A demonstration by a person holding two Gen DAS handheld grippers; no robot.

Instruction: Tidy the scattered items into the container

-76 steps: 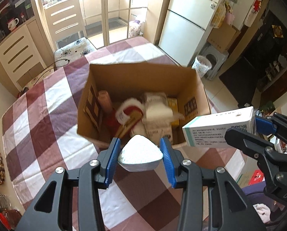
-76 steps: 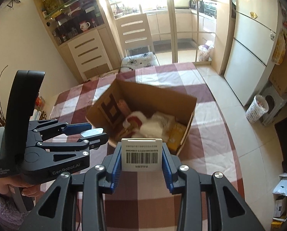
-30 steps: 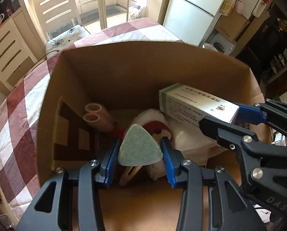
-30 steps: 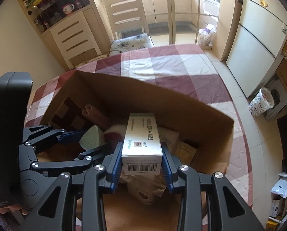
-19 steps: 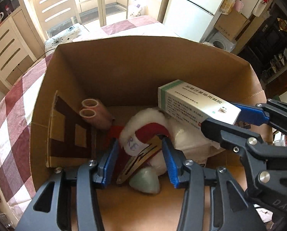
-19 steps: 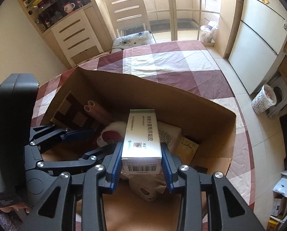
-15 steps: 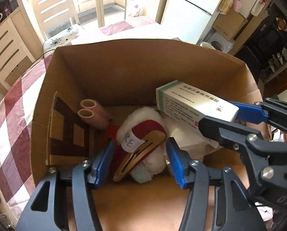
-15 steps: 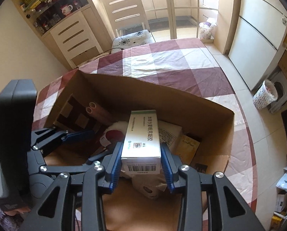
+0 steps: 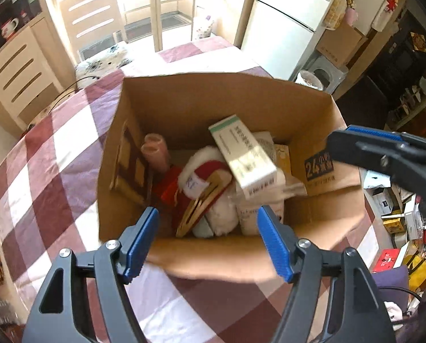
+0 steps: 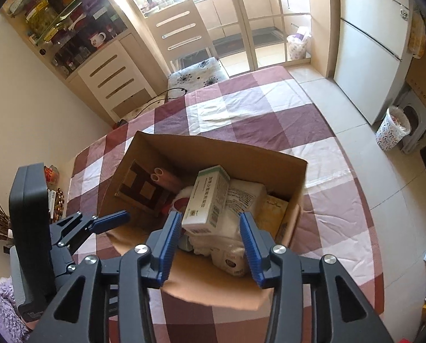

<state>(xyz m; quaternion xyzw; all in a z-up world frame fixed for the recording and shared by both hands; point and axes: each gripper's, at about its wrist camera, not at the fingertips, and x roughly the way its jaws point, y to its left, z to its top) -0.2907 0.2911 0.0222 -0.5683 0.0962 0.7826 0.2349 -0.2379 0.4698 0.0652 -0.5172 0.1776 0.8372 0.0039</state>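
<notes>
Your left gripper (image 9: 207, 241) and right gripper (image 10: 210, 244) have just been opening, both empty — the medicine box (image 10: 206, 197) lies tilted in the cardboard box (image 10: 218, 154), long axis toward its far wall.

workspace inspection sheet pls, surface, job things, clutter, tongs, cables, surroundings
surface: checked tablecloth covers the table; no loose items seen on it.
job's things: cardboard box open; white medicine carton lies tilted on the pile; pale wedge low by the near wall.
clutter: in the box, pink tubes, red-and-white plush, gold hair clip.
grippers: left tongs open and empty, above the near rim; right tongs open, jaws just widened, carton free between them.
cables: black cord by the chair.
surroundings: chair, fridge, patterned bin.
</notes>
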